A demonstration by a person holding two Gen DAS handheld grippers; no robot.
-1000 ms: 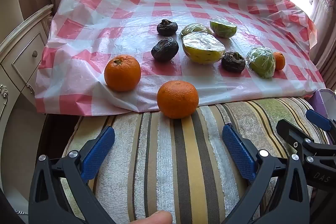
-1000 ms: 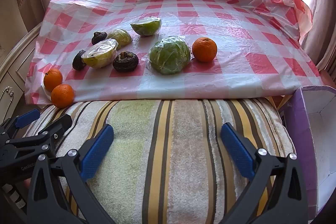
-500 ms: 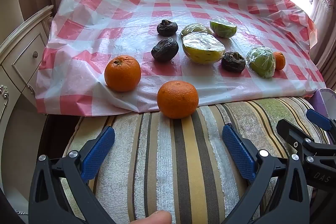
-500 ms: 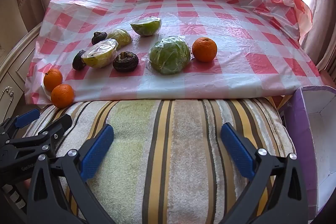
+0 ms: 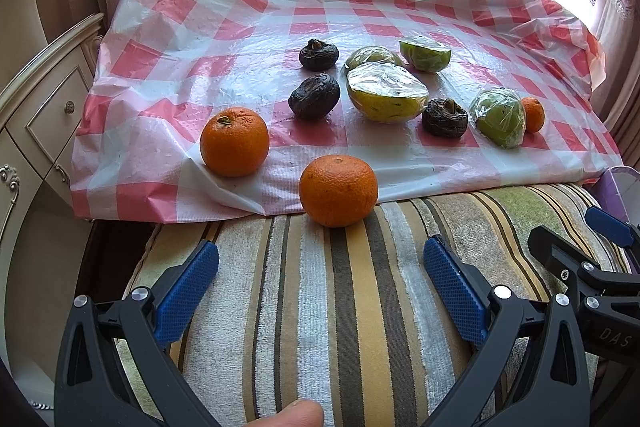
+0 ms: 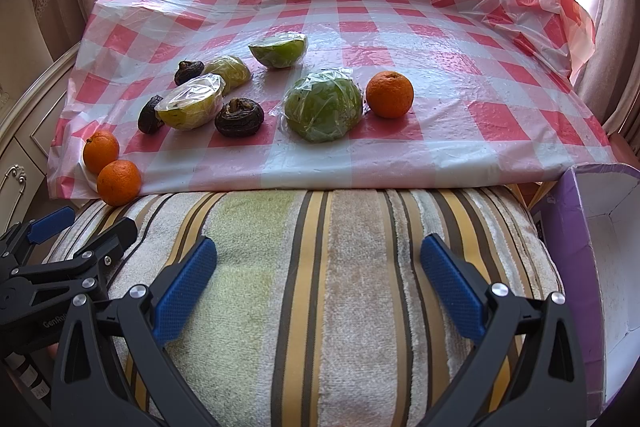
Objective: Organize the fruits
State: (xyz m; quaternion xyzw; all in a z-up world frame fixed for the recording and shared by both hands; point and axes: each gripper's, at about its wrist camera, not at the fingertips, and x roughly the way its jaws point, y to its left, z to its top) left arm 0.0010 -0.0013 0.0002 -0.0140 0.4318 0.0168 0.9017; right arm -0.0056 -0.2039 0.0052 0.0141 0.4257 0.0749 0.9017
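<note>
Fruit lies on a red-checked plastic cloth. Two oranges sit near its front left: one on the cloth, one at the cloth's edge on the striped cushion. A third orange lies beside a wrapped green fruit. Other wrapped green halves and three dark shrivelled fruits cluster mid-cloth. My left gripper and right gripper hover open over the cushion, holding nothing.
A striped towel cushion fills the foreground. A purple-edged white box stands at the right. A cream cabinet with drawers is at the left. Curtains and a bright window lie behind. A fingertip shows at the bottom.
</note>
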